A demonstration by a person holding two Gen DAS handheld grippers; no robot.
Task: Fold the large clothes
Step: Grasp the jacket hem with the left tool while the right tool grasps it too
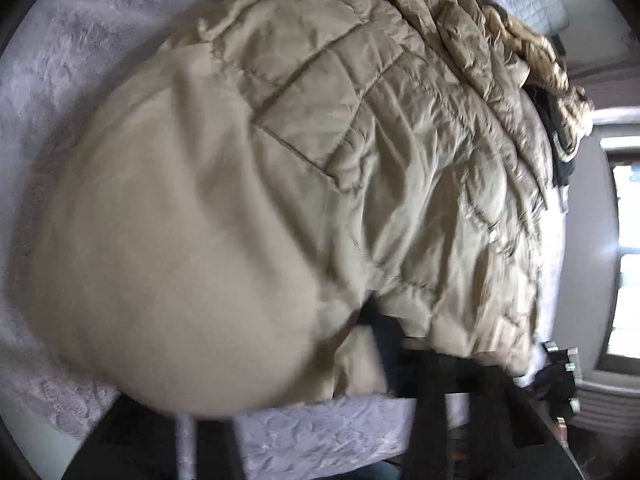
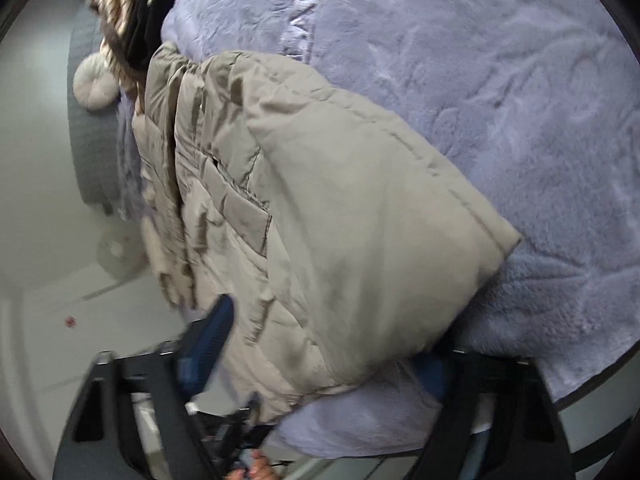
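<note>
With your left tongs (image 1: 384, 320) pinching the beige puffer jacket's (image 1: 320, 152) hem on the bed (image 1: 80, 80) and your right tongs (image 2: 320, 344) spread around it, the slippery fabric could slide out.

We note the quilted coat (image 1: 360, 168) is beige-khaki with a slight sheen and a stitched grid of panels. The plush blanket (image 2: 500, 100) beneath is pale lavender with an embossed leaf pattern. We record a black garment (image 2: 156, 4), a brown-and-cream furry trim (image 1: 532, 52), and blue pads on the right gripper (image 2: 320, 360).
</note>
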